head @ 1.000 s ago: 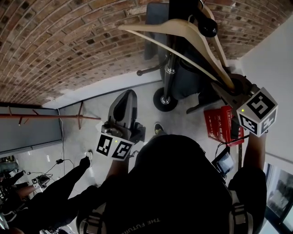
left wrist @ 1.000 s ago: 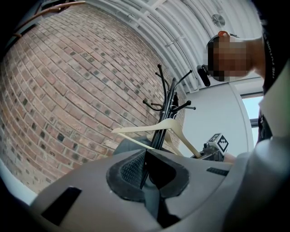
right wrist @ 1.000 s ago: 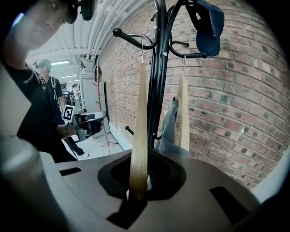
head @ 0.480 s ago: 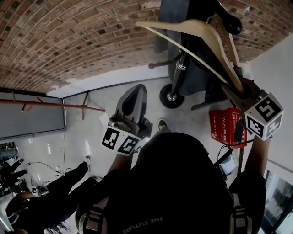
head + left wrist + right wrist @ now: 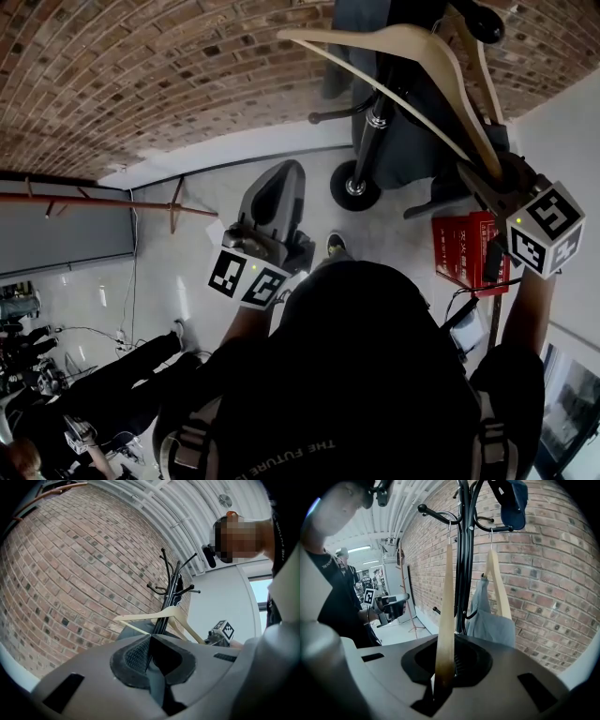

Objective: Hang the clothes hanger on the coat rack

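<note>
1. Right gripper (image 5: 444, 670): the jaws are closed on the lower end of one shoulder of the wooden hanger (image 5: 446, 606). The hanger stands nearly upright out of the jaws, seen edge-on in the right gripper view.

2. Hanger position: its metal hook reaches a knob-tipped arm on the left side of the coat rack (image 5: 462, 573), near the top of the black pole. The hook meets that arm; I cannot tell whether it is seated over it.

3. Left gripper (image 5: 151, 645): the jaws are pressed together with nothing between them. I hold it low and to the left of the rack, well apart from the hanger.

4. Coat rack load: on the right side of the pole, a second hanger (image 5: 498, 581) hangs from another arm and carries a grey garment (image 5: 492, 618). A dark cap (image 5: 513, 498) sits on an upper arm.

5. Surroundings: the rack stands close in front of a brick wall (image 5: 548, 573). In the head view, a red box (image 5: 462, 248) lies on the floor near the rack's base.
</note>
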